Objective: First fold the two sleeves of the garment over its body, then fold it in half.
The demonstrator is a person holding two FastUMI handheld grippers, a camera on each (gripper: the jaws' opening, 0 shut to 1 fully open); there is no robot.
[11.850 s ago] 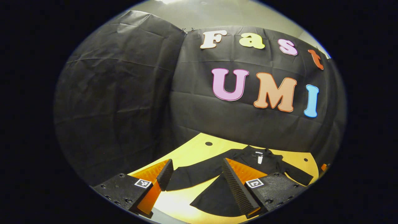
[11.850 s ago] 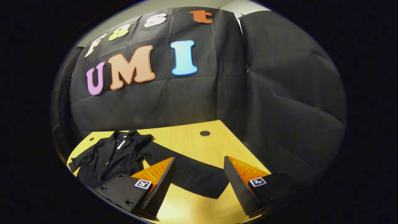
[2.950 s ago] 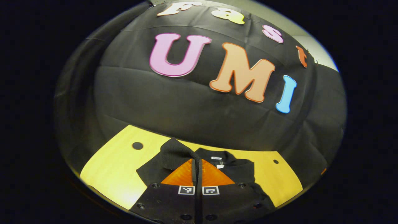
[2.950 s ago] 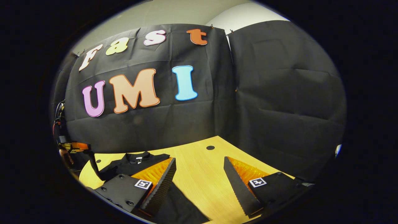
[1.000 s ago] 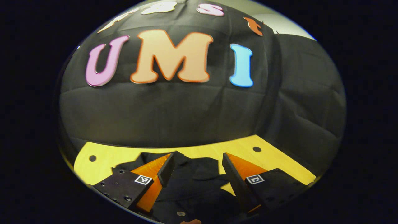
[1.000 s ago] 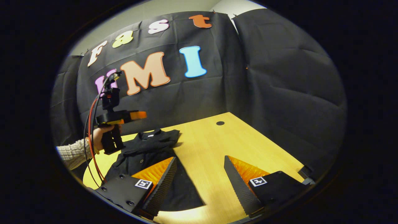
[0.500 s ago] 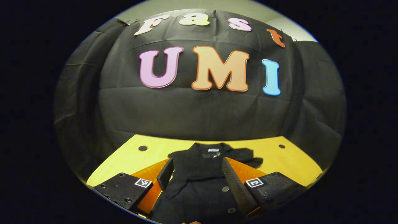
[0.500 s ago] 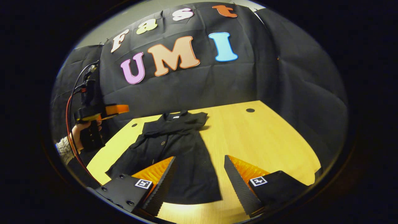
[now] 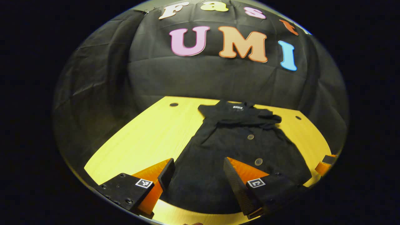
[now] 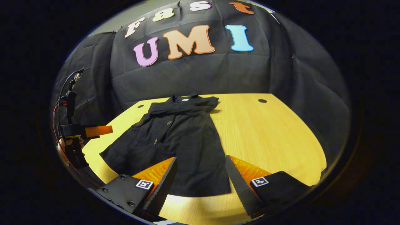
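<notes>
Now garment (image 9: 237, 147) flat on table (image 9: 150, 137) — collar toward wall, hem near; both hand-held grippers wide open, holding nothing.

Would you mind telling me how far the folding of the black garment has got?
Both sleeves of the black buttoned garment look folded across its chest near the collar. Nothing is in hand: the left gripper and right gripper hover open above its hem on the yellow wooden table. Folding it in half remains.

A pale yellow wooden table (image 9: 147, 134), with small round dark holes (image 10: 262, 101), extended ahead of the jaws; creased black cloth walls (image 10: 300, 93) enclosed it.
</notes>
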